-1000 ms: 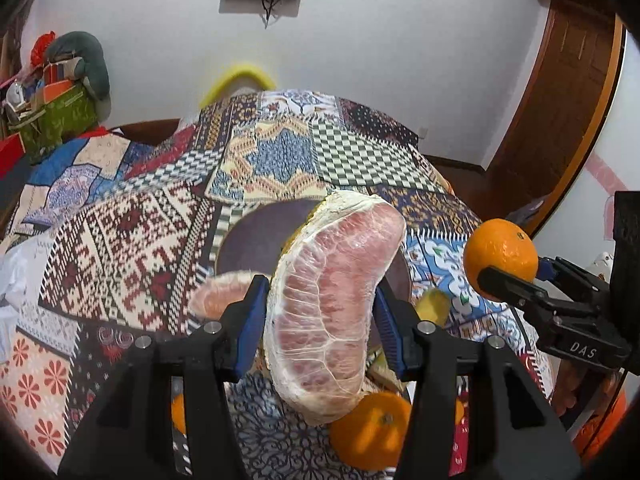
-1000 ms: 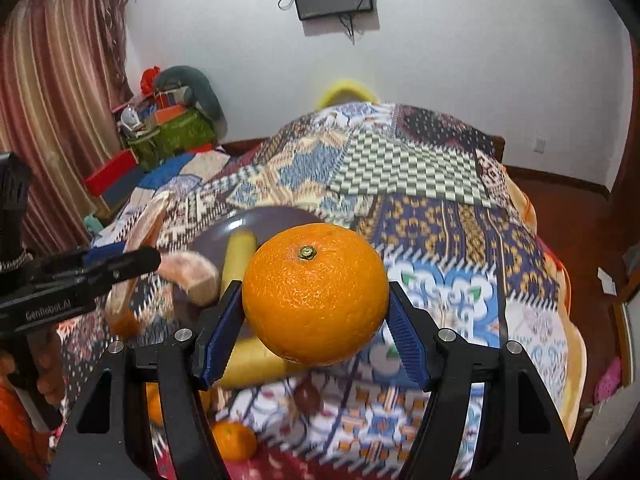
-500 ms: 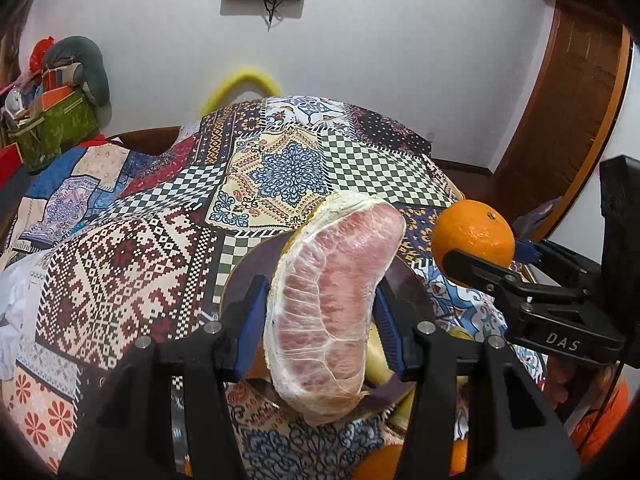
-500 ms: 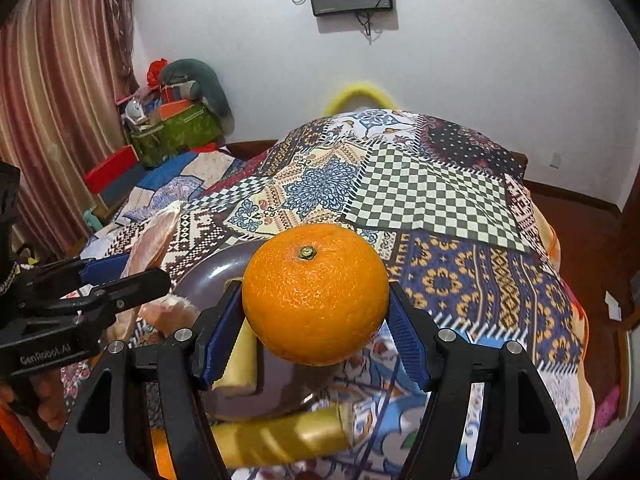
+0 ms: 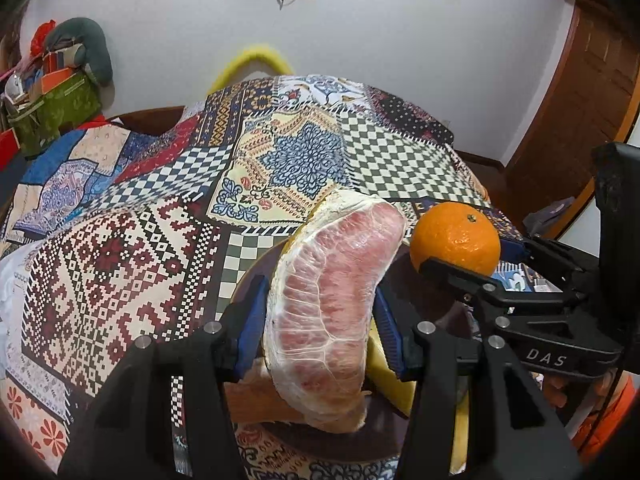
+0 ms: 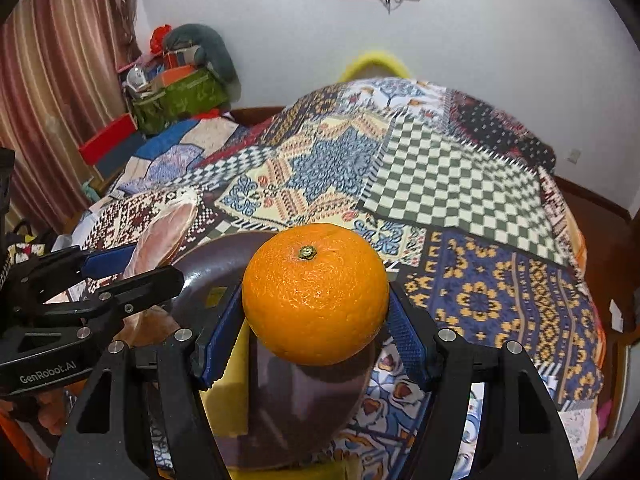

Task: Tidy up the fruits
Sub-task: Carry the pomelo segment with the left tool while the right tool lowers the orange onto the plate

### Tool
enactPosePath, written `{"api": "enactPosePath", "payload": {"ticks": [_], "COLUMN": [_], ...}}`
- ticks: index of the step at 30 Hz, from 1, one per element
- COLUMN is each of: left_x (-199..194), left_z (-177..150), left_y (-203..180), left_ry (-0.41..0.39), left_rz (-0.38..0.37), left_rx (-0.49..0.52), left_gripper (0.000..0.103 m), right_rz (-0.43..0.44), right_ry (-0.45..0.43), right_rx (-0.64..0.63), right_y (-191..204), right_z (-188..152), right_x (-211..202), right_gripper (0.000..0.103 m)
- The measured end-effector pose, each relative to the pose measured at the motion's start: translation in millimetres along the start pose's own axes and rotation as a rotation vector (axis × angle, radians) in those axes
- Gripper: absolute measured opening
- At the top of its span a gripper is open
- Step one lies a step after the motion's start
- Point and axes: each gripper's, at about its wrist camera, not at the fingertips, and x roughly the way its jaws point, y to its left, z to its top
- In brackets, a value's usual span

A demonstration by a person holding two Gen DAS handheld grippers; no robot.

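My left gripper (image 5: 320,312) is shut on a peeled pink pomelo segment (image 5: 332,312), held upright over the near left part of a dark brown plate (image 5: 428,304). My right gripper (image 6: 316,320) is shut on a whole orange (image 6: 316,292), stem up, above the same plate (image 6: 208,268). The two grippers hang side by side, close but apart. In the left wrist view the orange (image 5: 456,238) sits just right of the pomelo. In the right wrist view the pomelo segment (image 6: 164,236) and left gripper (image 6: 144,264) are at the left.
On the plate lie another pomelo piece (image 5: 260,396) and a yellow banana (image 6: 228,396). The plate rests on a patchwork quilt (image 5: 304,160) covering a bed. Bags and boxes (image 6: 176,92) are piled at the far left by a curtain. A wooden door (image 5: 580,120) stands at the right.
Both grippers moved forward with their fruit and now hang over the plate. The loose oranges on the quilt near the bottom edge slipped out of view.
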Motion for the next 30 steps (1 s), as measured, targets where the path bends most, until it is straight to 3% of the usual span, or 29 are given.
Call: {"api": "enactPosePath", "payload": {"ticks": [8,17,25,30], "left_x": [22.2,26.5,10.2,-14.4], "left_z": [1.2,1.1,1.3,-1.2], "left_y": [9.0,7.8,6.0,-1.8], "left_ry": [0.052,0.075,0.053,0.021], "left_rz": [0.002,-0.005,-0.023,-0.030], "left_rx": [-0.023,-0.042,-0.049,-0.035], "left_gripper": [0.051,0.051,0.051,0.051], "right_rz": [0.031,0.029,0.055,0.016], "right_ry": [0.101,0.136,0.077,0.021], "right_rx": [0.005,-0.012,0.047,0.034], "right_y": [-6.2,-2.5,-9.1,-4.4], "right_z": [0.0,-4.2,-3.6,-3.6], "right_x": [25.4,30.2,8.1,-18.3], "right_gripper": [0.066,0.068,0.068,0.068]}}
